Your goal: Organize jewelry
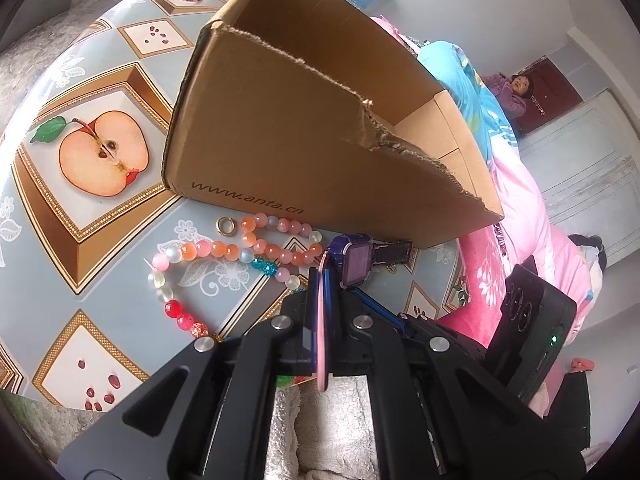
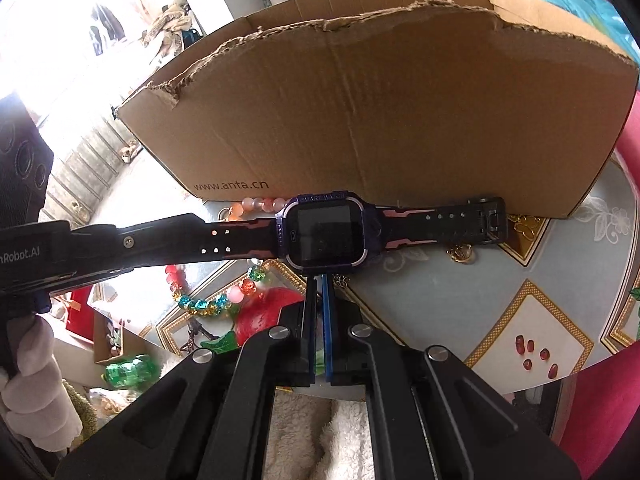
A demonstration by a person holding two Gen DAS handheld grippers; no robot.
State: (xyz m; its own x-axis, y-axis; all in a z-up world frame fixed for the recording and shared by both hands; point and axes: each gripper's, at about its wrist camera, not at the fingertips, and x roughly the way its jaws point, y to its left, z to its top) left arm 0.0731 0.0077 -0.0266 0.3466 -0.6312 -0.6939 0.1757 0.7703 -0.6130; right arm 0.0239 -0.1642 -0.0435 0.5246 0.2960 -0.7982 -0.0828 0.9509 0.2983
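Purple watch (image 2: 326,232) hangs just before the cardboard box (image 2: 400,112); left gripper (image 1: 322,304) is clenched on its strap; right gripper (image 2: 319,280) is clenched under its face; bead necklace (image 1: 224,250) lies beside the box.

Our left hand-held gripper (image 1: 325,280) and right hand-held gripper (image 2: 319,284) are black with round silver screws and blue finger pads; our hand (image 2: 28,384) wears a fluffy white glove
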